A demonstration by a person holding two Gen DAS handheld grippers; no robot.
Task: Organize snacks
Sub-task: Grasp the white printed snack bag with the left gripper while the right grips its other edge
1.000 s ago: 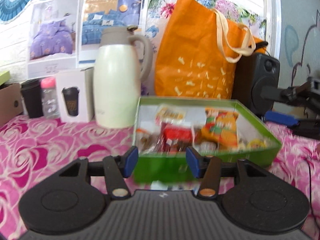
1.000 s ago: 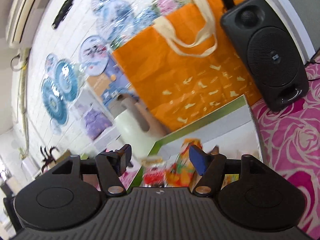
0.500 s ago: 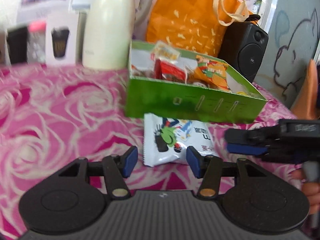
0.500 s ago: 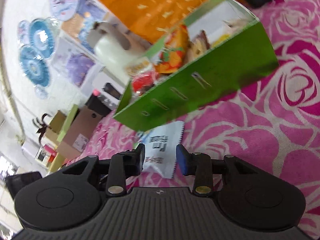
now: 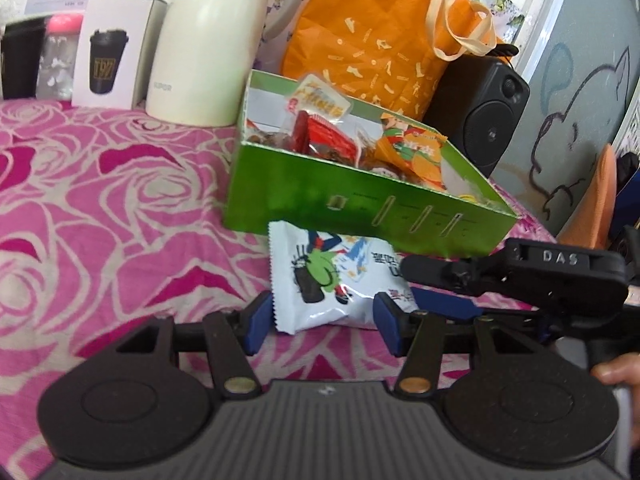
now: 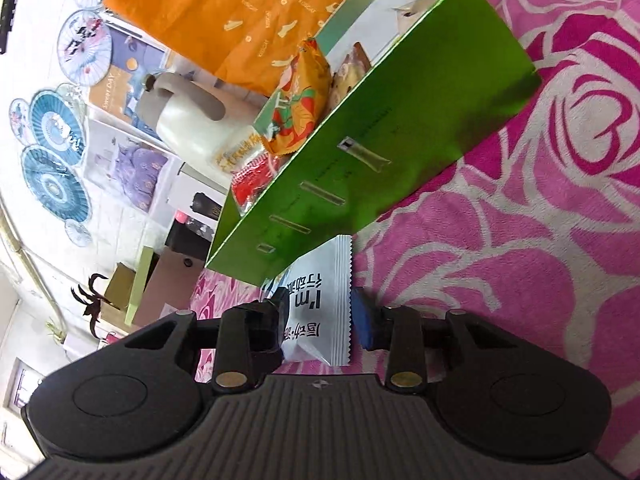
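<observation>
- A white foil snack packet (image 5: pixel 336 280) printed with a cartoon figure and black lettering lies flat on the pink rose-patterned tablecloth (image 5: pixel 100 200). Its far end touches the front wall of the green cardboard box (image 5: pixel 360 204).
- The left gripper (image 5: pixel 324 320) has its blue-padded jaws spread on either side of the packet's near end. Whether the pads touch the wrapper cannot be told.
- The right gripper (image 6: pixel 320 316) comes in from the right side of the cloth, and its jaws have just been closing. The packet's serrated end lies between them, but a gap shows between the blue pad and the wrapper edge, so there is no firm grip.
- In the left wrist view the right gripper's black body reaches across the packet's right end, with a person's fingers (image 5: pixel 616 372) on its handle.
- The green box holds other snacks, among them an orange bag (image 5: pixel 416 156) and a red wrapper (image 5: pixel 328 140).
- Along the back edge of the cloth stand a cream thermos jug (image 5: pixel 208 44), an orange tote bag (image 5: pixel 384 32) and a black speaker (image 5: pixel 480 112).
</observation>
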